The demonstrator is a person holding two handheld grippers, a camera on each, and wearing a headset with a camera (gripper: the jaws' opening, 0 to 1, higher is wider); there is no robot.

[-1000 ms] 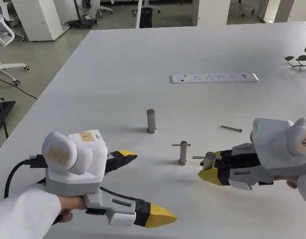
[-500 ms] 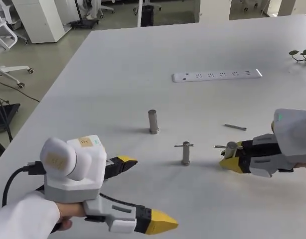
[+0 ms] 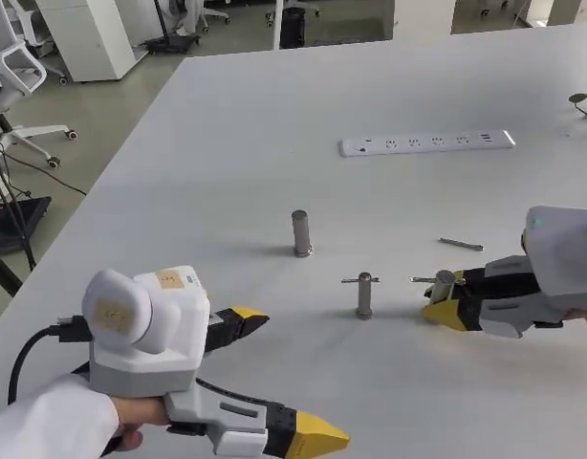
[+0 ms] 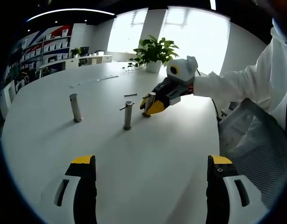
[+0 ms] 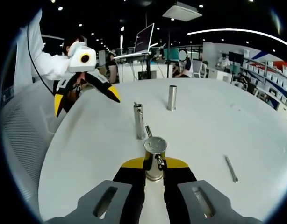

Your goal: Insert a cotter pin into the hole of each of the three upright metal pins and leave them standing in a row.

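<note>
Cotter-pinned grey metal pin [image 3: 445,283] is clamped upright in the right hand-held gripper [image 3: 443,298], mid white tabletop [image 3: 274,143], well clear of its edges; the left hand-held gripper [image 3: 295,379] is held agape over bare surface.

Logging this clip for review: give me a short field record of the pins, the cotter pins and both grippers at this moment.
far pin: upright, no cotter pin through it
middle pin: upright, cotter pin through its top
right pin: upright, cotter pin through it, clamped in right gripper
loose cotter pin: lying flat on table
left gripper: open, holding nothing, apart from the pins
power strip: beyond the pins
</note>
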